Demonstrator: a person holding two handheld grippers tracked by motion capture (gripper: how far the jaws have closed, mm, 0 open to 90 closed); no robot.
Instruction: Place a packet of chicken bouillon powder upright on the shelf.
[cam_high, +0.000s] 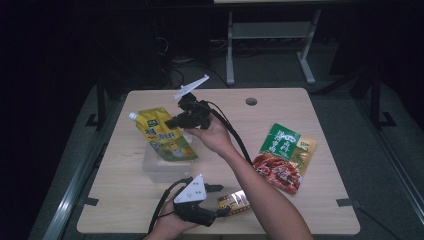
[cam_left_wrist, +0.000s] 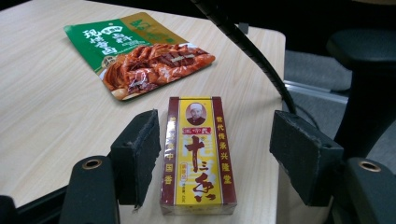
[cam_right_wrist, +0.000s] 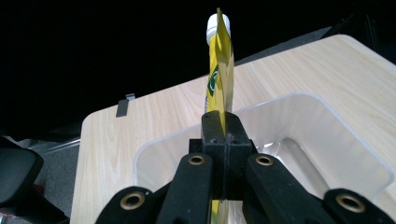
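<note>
Where the high view blurs it, left tool (cam_left_wrist: 215, 158) spread around spice box (cam_left_wrist: 198, 156), right tool (cam_right_wrist: 223, 135) clamping yellow pouch (cam_right_wrist: 218, 70).

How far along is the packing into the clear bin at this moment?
Nothing lies in the clear bin yet. In hand: the right gripper is shut on the yellow spouted pouch, held above the bin. The left gripper is open, its fingers astride the small yellow box on the table. Left: both of those, plus the green and red packet.
</note>
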